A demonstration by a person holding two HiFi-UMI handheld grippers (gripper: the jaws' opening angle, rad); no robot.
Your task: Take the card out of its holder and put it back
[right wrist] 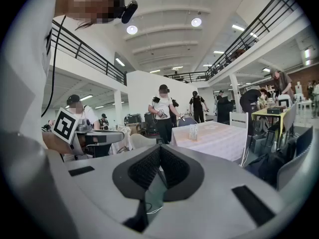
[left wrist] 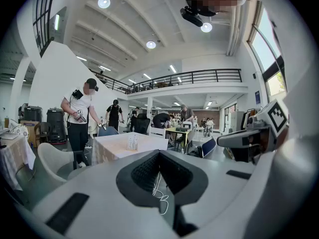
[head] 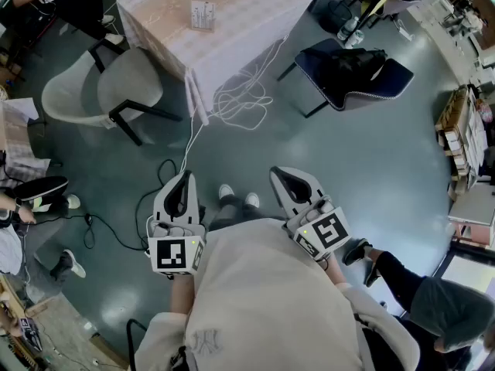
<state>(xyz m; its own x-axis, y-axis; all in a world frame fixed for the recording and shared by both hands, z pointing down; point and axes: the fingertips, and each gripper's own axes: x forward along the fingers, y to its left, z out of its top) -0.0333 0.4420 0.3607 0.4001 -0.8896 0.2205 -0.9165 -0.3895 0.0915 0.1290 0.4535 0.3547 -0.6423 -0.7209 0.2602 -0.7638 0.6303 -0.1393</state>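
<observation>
Two hazards flagged from this stance. Stood well apart from the table (head: 247,6) at the upper left of the frame, with the card holder (head: 203,14) upright on it, too small to make out the card itself. Risked snagging the white cable (head: 240,99) looped on the floor just below the table during any approach, and tipping the light holder by arriving with closed jaws. Held the left gripper (head: 186,175) and right gripper (head: 277,170) at lower centre, both fully closed, pads together, gripping and touching nothing.
</observation>
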